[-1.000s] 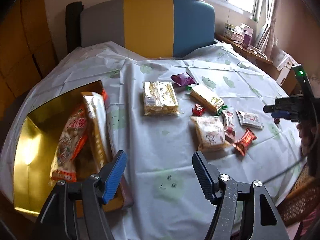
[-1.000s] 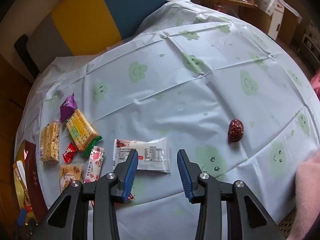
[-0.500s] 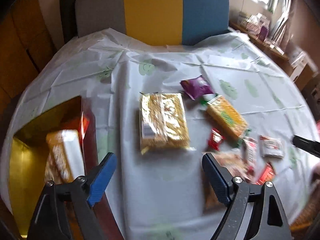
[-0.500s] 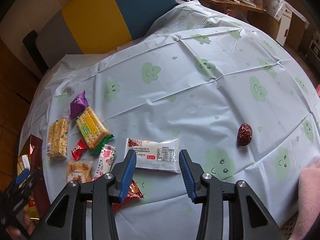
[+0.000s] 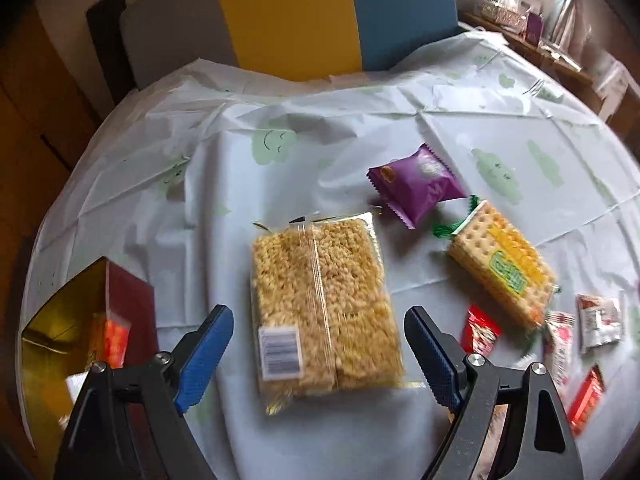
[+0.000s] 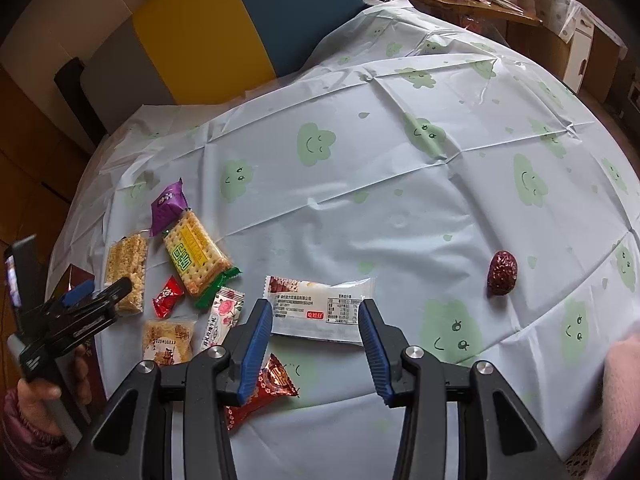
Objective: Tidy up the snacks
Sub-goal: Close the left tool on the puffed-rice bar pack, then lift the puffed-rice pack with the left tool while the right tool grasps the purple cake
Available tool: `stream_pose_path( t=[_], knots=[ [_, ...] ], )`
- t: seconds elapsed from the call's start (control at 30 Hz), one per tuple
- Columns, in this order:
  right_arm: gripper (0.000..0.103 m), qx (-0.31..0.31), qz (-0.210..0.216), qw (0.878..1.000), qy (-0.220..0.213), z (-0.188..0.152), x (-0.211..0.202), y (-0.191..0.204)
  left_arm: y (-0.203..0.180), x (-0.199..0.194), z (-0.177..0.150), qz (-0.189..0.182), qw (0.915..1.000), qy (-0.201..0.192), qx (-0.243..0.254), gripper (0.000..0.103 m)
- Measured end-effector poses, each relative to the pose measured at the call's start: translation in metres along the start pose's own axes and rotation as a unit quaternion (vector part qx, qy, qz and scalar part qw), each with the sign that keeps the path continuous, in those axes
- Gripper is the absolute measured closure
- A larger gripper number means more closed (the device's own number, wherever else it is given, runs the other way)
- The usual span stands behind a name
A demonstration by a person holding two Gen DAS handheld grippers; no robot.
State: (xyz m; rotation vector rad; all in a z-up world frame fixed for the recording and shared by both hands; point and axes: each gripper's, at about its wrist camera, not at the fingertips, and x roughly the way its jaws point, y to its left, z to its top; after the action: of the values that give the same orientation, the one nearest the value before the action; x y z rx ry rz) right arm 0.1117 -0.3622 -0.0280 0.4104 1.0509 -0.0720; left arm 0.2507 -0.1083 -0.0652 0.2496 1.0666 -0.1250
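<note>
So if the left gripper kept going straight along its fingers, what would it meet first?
Most likely the puffed-rice cake pack: it lies flat on the tablecloth between the open left gripper fingers, not yet touched. Depth is unclear in this fisheye view.

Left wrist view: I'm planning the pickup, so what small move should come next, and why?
Probably lower the left gripper onto the puffed rice pack and close. Its fingers stand open on either side of the pack, not yet touching it, with the gold box nearby.

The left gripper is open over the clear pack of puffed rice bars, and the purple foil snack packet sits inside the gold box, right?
Not quite. In the left wrist view the purple foil snack packet lies on the tablecloth beside the cracker pack, not in the gold box.
</note>
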Motion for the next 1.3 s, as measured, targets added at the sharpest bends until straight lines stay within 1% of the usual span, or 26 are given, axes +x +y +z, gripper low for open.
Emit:
stream_pose_path(
  t=[0.03, 0.07, 0.1, 0.17, 0.3, 0.47, 0.63, 0.8, 0.9, 1.0, 1.1, 1.23, 1.3],
  knots=[
    [0.057, 0.0, 0.0, 1.0, 0.0, 0.0, 0.0, 0.0, 0.0, 0.006, 0.001, 0.002, 1.0, 0.005, -0.003, 0.016],
    [0.057, 0.0, 0.001, 1.0, -0.001, 0.0, 0.0, 0.001, 0.001, 0.011, 0.002, -0.008, 0.9999, 0.011, -0.007, 0.025],
    [0.057, 0.0, 0.002, 1.0, -0.001, 0.0, -0.001, 0.001, 0.002, 0.013, 0.001, -0.022, 0.9996, 0.015, -0.013, 0.027],
    [0.057, 0.001, 0.003, 1.0, -0.001, 0.0, -0.001, 0.0, 0.001, 0.01, -0.002, -0.013, 0.9998, 0.003, -0.016, 0.028],
    [0.057, 0.003, 0.002, 1.0, -0.001, 0.001, 0.0, -0.001, -0.006, -0.002, -0.019, 0.005, 0.9998, -0.018, 0.003, 0.029],
    [0.057, 0.002, 0.0, 1.0, 0.0, 0.0, 0.0, 0.0, -0.012, -0.023, -0.058, 0.0, 0.9996, -0.026, -0.007, 0.029],
    [0.057, 0.002, -0.004, 1.0, 0.002, -0.001, 0.001, -0.001, -0.013, -0.045, -0.104, -0.001, 0.9986, -0.05, -0.019, 0.029],
    [0.057, -0.004, -0.01, 1.0, 0.006, -0.003, 0.002, 0.001, -0.02, -0.066, -0.142, 0.005, 0.9968, -0.08, 0.003, 0.029],
    [0.057, -0.011, -0.015, 1.0, 0.008, -0.005, 0.004, 0.004, -0.026, -0.076, -0.162, 0.011, 0.9941, -0.105, 0.023, 0.029],
    [0.058, -0.02, -0.021, 1.0, 0.011, -0.006, 0.006, 0.007, -0.03, -0.08, -0.17, 0.01, 0.9911, -0.127, 0.038, 0.029],
    [0.057, -0.035, -0.024, 0.999, 0.013, -0.008, 0.008, 0.013, -0.032, -0.079, -0.171, 0.011, 0.9889, -0.141, 0.047, 0.029],
    [0.058, -0.071, -0.004, 0.997, 0.019, -0.013, 0.009, 0.032, -0.032, -0.077, -0.172, 0.009, 0.9873, -0.149, 0.054, 0.029],
    [0.058, -0.094, 0.009, 0.995, 0.024, -0.014, 0.011, 0.048, -0.027, -0.077, -0.174, -0.005, 0.9888, -0.145, 0.037, 0.029]
  ],
)
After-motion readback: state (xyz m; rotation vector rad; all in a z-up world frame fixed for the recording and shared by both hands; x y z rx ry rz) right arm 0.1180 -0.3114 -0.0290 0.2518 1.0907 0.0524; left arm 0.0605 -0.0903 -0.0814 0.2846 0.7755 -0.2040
